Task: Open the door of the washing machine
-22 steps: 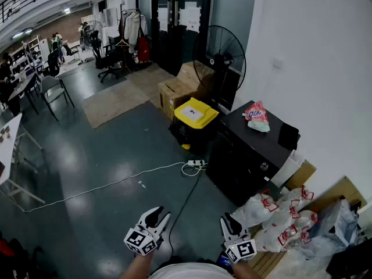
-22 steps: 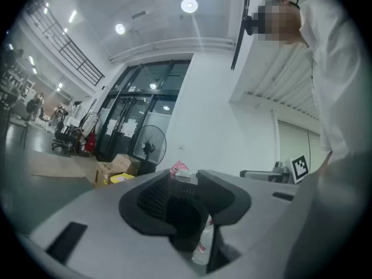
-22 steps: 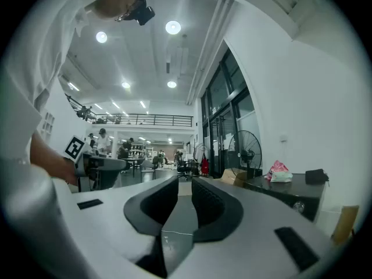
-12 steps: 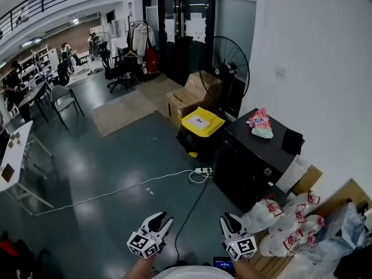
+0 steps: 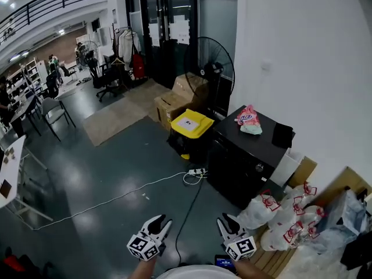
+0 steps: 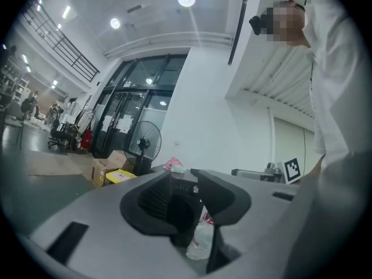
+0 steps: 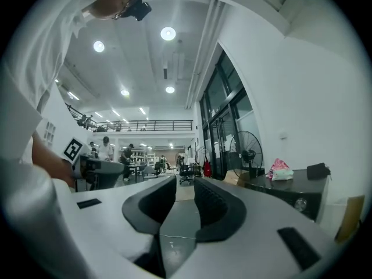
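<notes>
Grey floor (image 5: 87,167) takes up the left side, with a chair (image 5: 53,104) far off, none of it relevant. Low in the head view the left gripper (image 5: 159,221) is held level with its jaws moderately apart and nothing between them. The right gripper (image 5: 226,220) is beside it, also level, jaws parted and empty. Both are well apart from the target. Further right are a yellow-lidded bin (image 5: 188,124) and, behind it, a standing fan (image 5: 209,60). Next comes a black box unit against the white wall, which I take to be the washing machine (image 5: 235,164). It has a small round knob (image 5: 260,167) on its front, and a pink packet (image 5: 247,118) lies on top. White bags (image 5: 279,214) are piled just beside it on the right. I can't make out the door outline or handle from here because the front is too dark. My read is that the door is a rigid hinged panel on a latch. It won't flex, but it will need a firm, steady pull, and the glossy face looks slippery. Best to grab a handle recess or the door edge on the front, not the knob. The machine is heavy enough not to shift. First step is simply closing the distance.
</notes>
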Demonstrator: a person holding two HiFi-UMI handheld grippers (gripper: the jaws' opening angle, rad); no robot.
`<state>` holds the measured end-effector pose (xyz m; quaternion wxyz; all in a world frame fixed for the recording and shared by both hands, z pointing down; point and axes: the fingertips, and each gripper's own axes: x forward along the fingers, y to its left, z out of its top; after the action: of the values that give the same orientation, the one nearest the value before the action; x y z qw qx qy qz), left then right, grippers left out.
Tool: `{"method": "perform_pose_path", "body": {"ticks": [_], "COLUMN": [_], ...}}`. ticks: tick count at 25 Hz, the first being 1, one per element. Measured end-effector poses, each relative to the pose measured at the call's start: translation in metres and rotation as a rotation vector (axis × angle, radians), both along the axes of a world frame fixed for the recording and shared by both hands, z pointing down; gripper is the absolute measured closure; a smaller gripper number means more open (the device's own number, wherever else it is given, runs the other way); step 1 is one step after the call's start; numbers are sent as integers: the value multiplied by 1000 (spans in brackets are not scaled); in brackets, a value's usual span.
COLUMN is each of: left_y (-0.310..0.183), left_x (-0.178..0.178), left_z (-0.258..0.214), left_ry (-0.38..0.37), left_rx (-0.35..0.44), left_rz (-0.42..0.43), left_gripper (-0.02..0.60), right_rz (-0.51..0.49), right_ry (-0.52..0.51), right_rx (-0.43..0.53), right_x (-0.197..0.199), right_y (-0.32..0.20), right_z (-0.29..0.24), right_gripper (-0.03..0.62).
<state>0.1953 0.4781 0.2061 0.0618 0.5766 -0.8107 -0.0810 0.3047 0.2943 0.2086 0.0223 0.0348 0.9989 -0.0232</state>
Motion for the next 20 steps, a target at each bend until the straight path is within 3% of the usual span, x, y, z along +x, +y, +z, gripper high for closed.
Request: {"method": "perform_pose_path", "body": {"ticks": [20], "left_y": [-98], "left_x": [5], "left_z": [1], "left_ry": [-8], "left_rx": [-3], "left_rz": [87], "left_gripper": [442], "right_rz": [74], "right_ry": [-13], "right_rx": [-29], "right_x": [20], "right_y": [-89], "right_z": [6], "right_gripper": [480]}}
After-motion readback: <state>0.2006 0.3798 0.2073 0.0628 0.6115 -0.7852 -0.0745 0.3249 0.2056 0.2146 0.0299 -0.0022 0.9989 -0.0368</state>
